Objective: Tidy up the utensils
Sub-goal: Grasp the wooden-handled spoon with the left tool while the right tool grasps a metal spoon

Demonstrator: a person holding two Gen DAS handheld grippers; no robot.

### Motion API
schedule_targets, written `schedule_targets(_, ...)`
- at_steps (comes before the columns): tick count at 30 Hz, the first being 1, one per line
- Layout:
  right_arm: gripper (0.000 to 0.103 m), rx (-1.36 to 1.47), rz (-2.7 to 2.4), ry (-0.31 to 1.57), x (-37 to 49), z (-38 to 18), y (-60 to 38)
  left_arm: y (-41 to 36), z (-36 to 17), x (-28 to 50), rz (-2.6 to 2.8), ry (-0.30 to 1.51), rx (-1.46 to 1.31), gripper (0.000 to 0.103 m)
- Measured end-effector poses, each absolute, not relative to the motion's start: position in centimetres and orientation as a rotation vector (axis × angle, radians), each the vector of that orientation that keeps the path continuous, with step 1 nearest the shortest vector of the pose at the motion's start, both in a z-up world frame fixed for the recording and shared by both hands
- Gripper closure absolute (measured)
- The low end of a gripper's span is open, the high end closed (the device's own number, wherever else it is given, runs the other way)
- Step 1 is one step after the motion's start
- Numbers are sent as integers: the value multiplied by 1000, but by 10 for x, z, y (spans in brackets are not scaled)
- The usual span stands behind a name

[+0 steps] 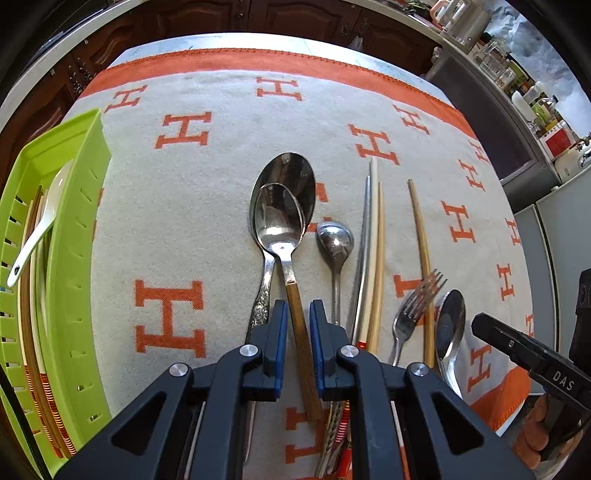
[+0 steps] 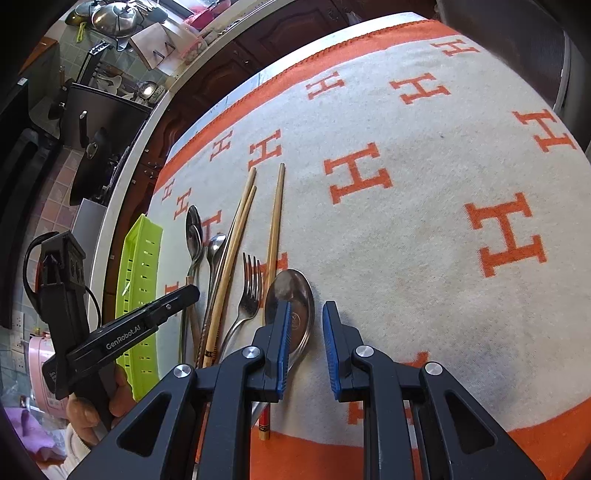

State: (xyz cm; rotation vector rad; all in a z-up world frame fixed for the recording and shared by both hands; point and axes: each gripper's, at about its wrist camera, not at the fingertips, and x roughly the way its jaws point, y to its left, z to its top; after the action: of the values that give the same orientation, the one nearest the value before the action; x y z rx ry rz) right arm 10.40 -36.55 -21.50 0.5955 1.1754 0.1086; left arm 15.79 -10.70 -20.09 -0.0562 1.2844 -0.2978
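Observation:
My left gripper [image 1: 298, 304] points down at the cloth, and its blue pads sit tight against both sides of a wooden-handled spoon [image 1: 279, 221]. That spoon's bowl rests on a bigger steel spoon [image 1: 295, 170]. To the right lie a small spoon [image 1: 334, 236], a bundle of chopsticks [image 1: 373, 240], a single chopstick [image 1: 419, 229], a fork [image 1: 413, 306] and another steel spoon [image 2: 291, 291]. My right gripper [image 2: 307, 304] hovers over this last spoon, narrowly open with only cloth between the pads; its left finger overlaps the bowl. A green tray [image 1: 74, 184] at the left holds a white ceramic spoon [image 1: 40, 225] and chopsticks.
A cream cloth [image 2: 424, 240] with orange H letters and an orange border covers the table. Dark wooden cabinets stand behind it. A counter with jars and a kettle [image 1: 465, 22] runs along the right. A person's hand [image 2: 85, 413] holds the left gripper.

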Motion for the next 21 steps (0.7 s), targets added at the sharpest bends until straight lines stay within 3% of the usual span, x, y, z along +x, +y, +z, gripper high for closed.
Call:
schedule_targets(9,86,575,109,1181,107,-225,-359,-118,-202,163,-279,1210,-7,92)
schedule_targets(15,83,526,117,1162,111,-226,-347,-120,-201,159,-271,1168,20,99)
schedule_targets(21,83,395,108,1125,120,-224,-325,-102,-194,154,-299,1178,-41,99)
